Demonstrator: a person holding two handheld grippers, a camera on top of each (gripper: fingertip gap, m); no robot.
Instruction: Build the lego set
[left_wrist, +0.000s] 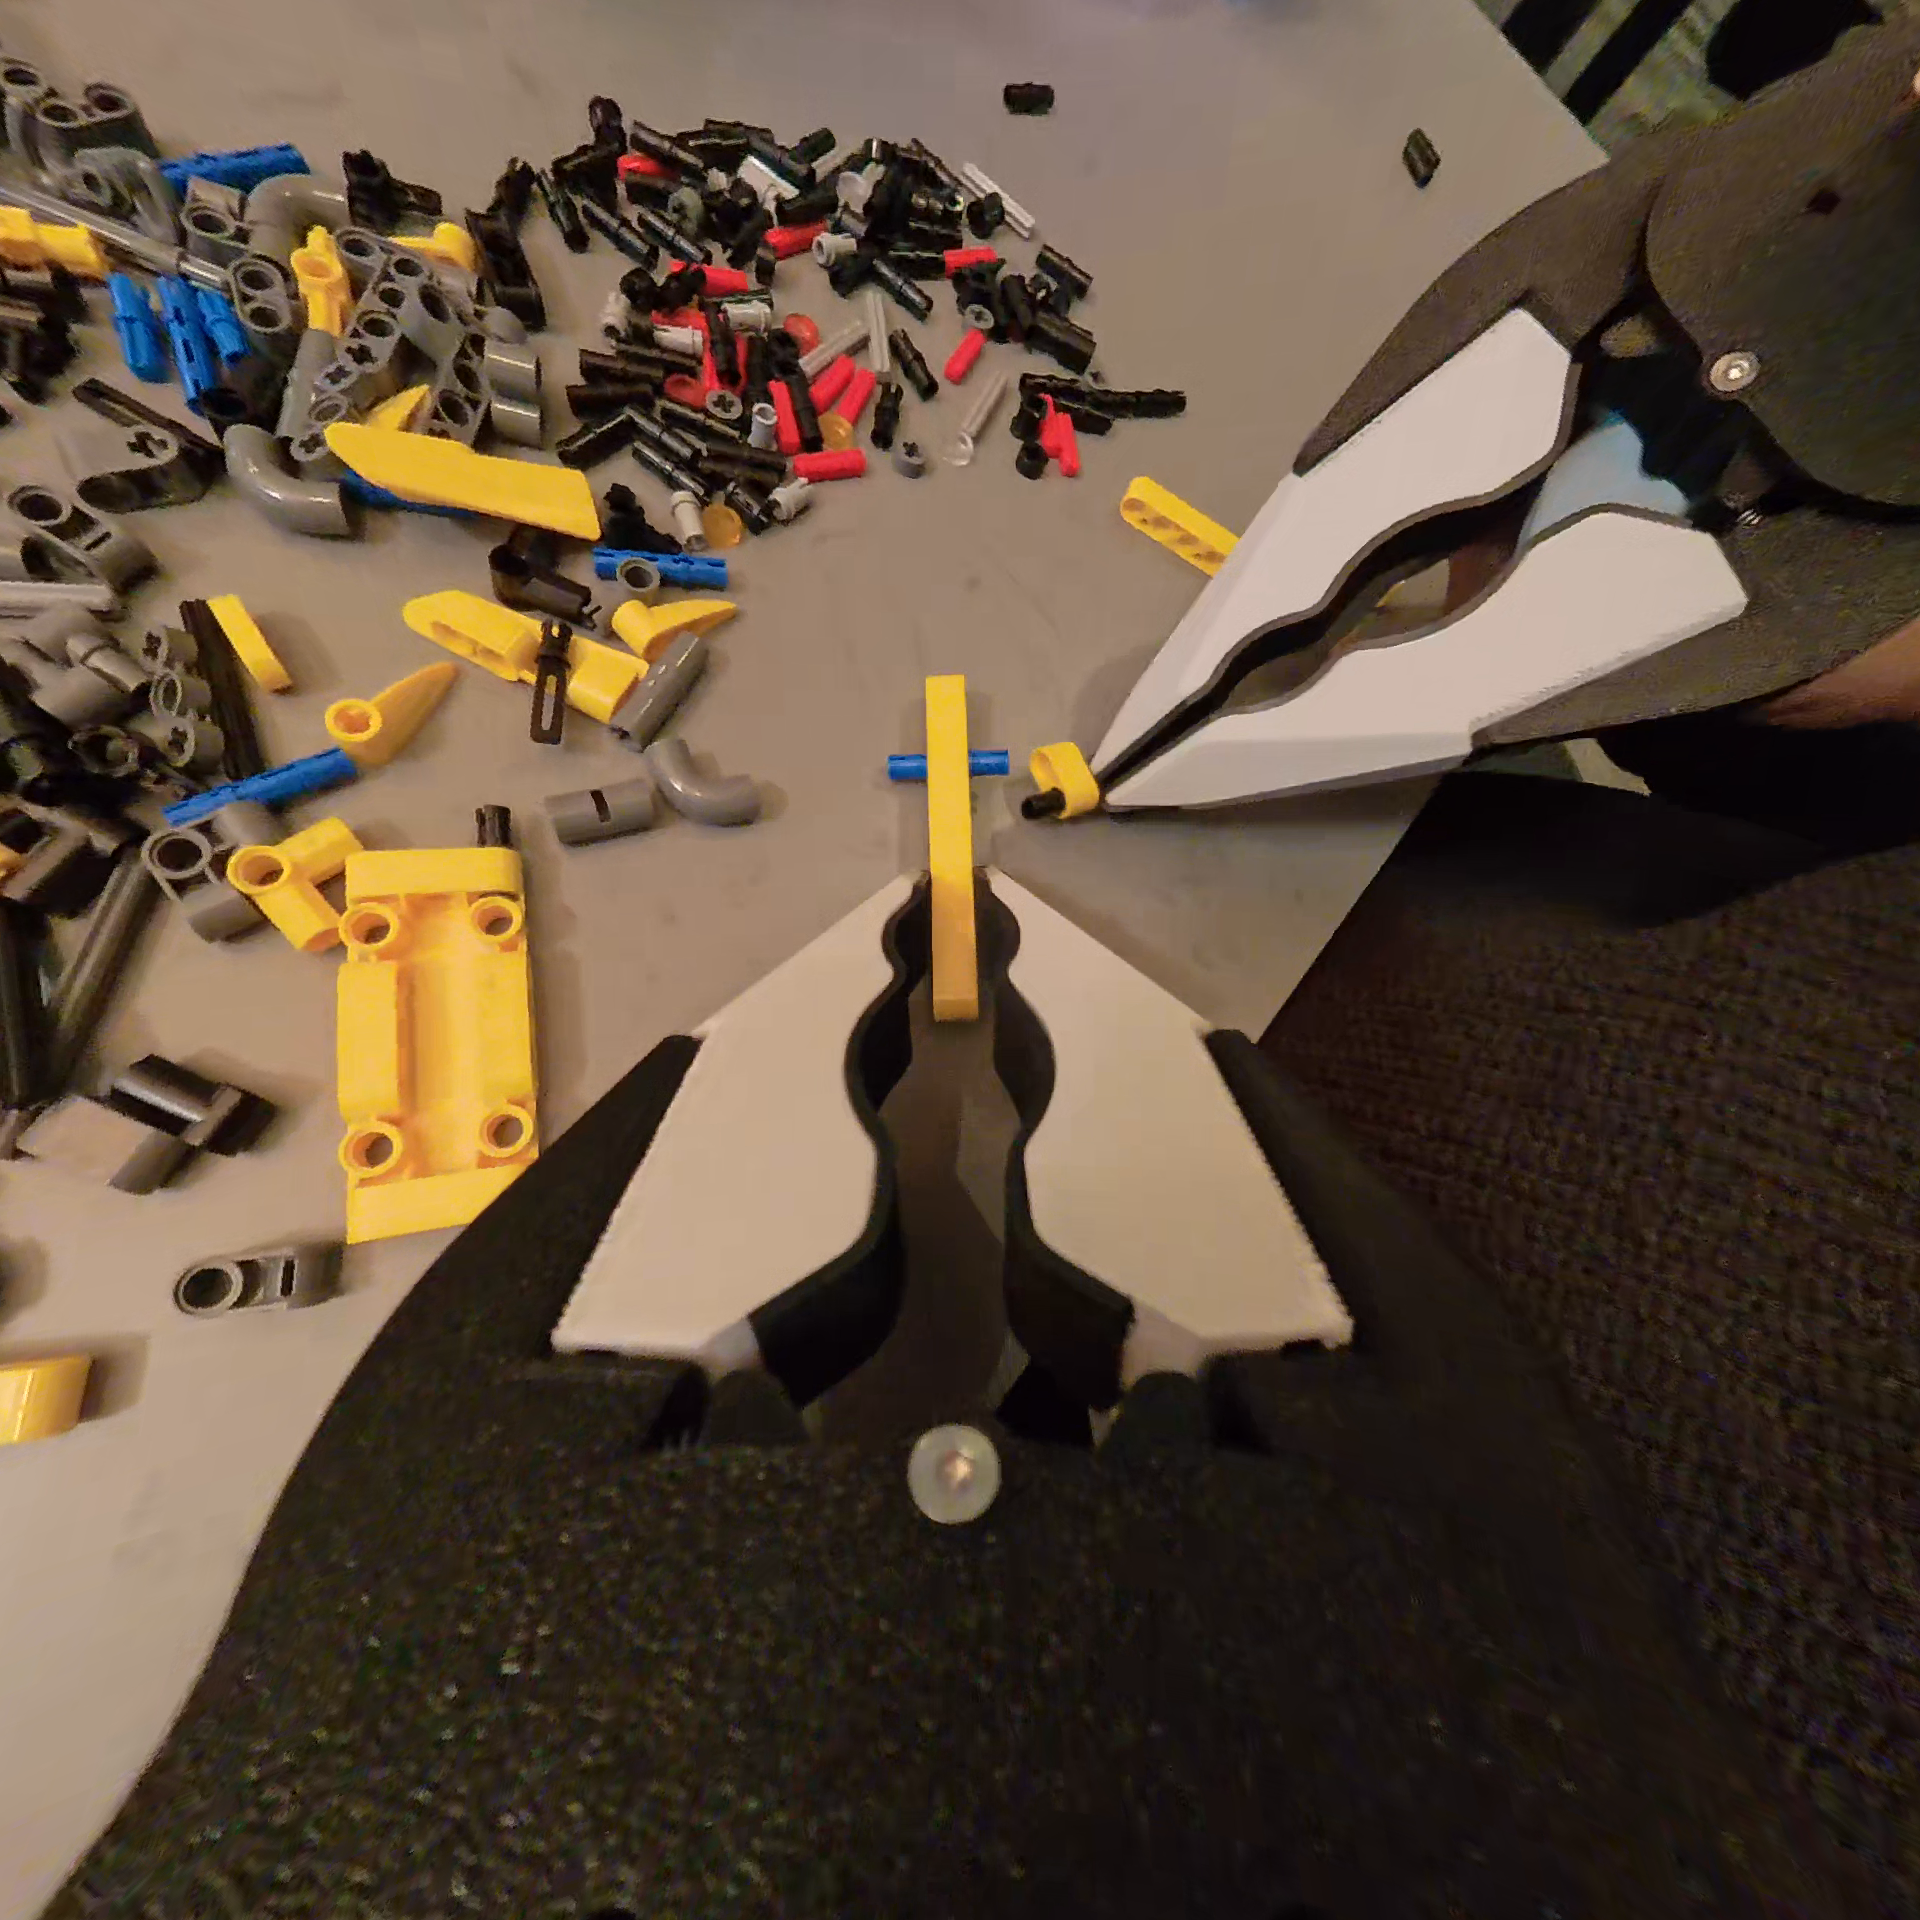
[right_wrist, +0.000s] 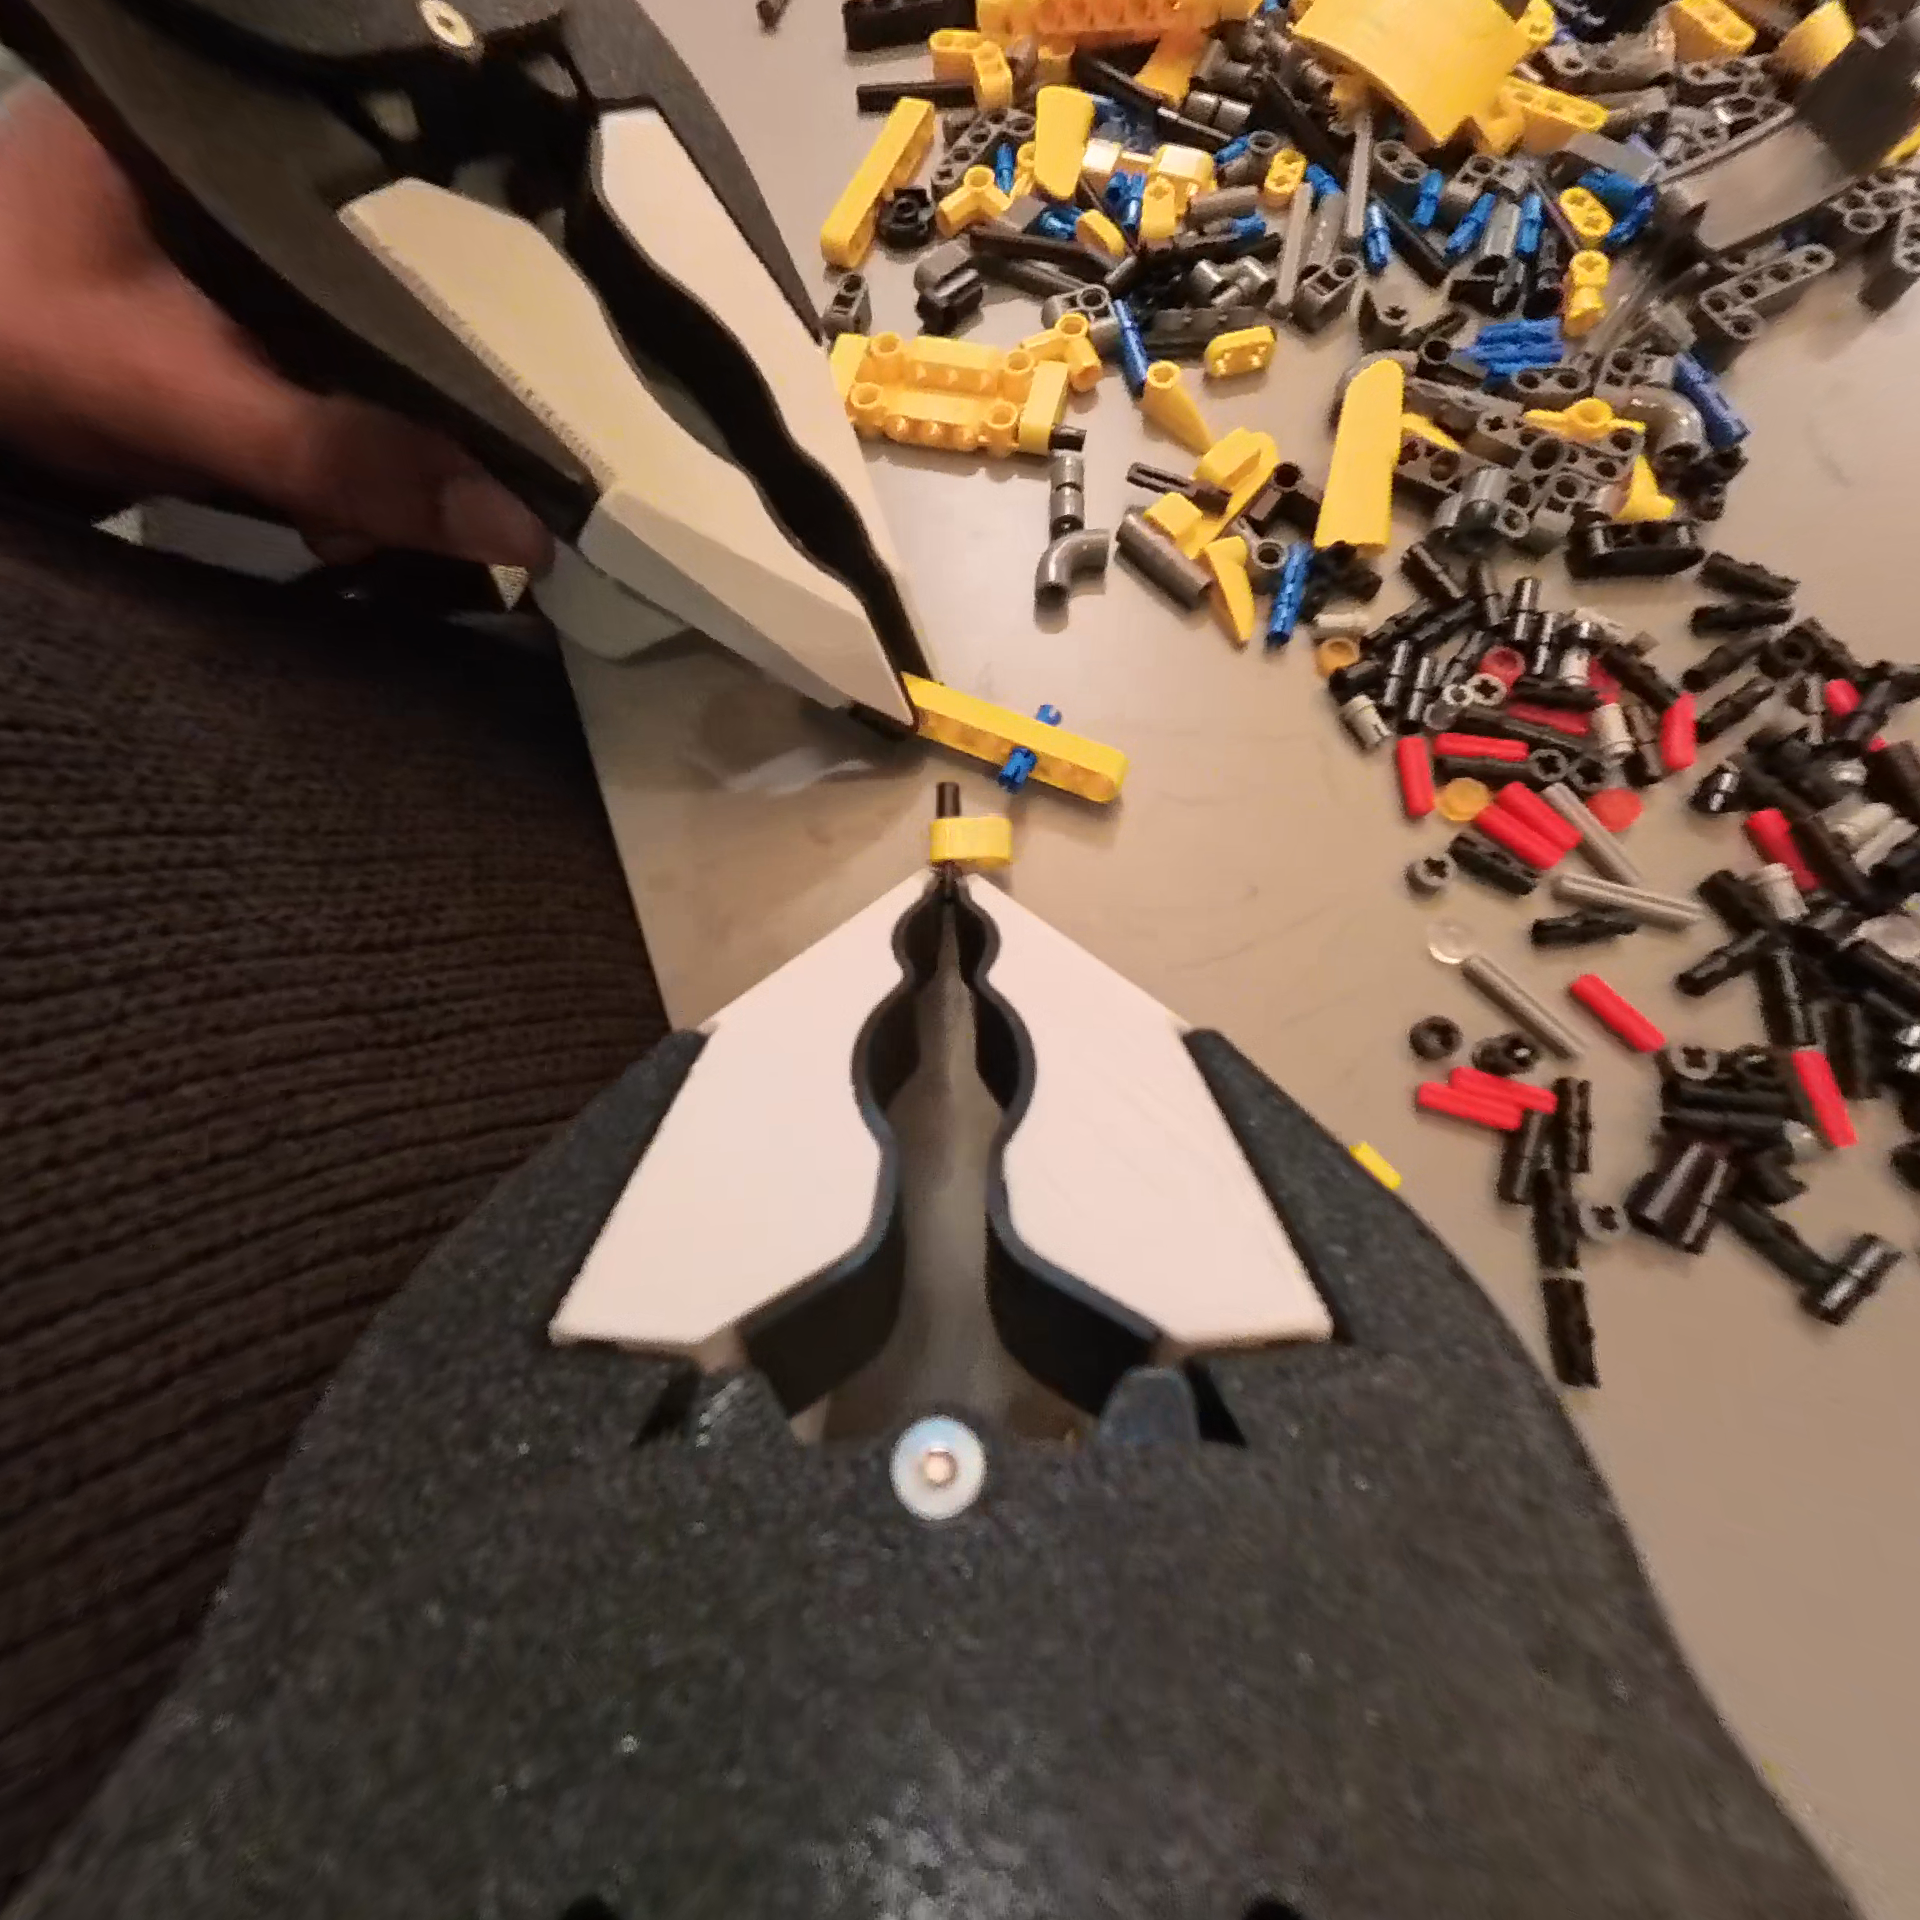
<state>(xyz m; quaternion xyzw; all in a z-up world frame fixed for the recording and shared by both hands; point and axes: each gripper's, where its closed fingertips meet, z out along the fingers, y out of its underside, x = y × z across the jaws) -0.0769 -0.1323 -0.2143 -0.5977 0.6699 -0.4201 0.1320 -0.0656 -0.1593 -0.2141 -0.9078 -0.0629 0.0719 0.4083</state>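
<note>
Our left gripper (left_wrist: 948, 883) is clenched on a long yellow beam (left_wrist: 949, 831) with a blue pin (left_wrist: 945, 765) pushed crosswise through it, held just above the grey table (left_wrist: 1039, 582). Our right gripper (right_wrist: 948, 878) is clamped on a black pin (right_wrist: 947, 798) carrying a small yellow piece (right_wrist: 970, 840), just beside the beam. Heaps of loose parts (left_wrist: 727, 332) lie farther off.

Left gripper (left_wrist: 951, 883) holds long beam (left_wrist: 948, 790) above tabletop (left_wrist: 1195, 935) near its edge; cross pin (left_wrist: 987, 764) passes through beam. Right gripper (right_wrist: 948, 881) holds short connector (right_wrist: 969, 840) just beside beam, apart. Loose parts pile (left_wrist: 727, 312) lies behind, farther on tabletop.
</note>
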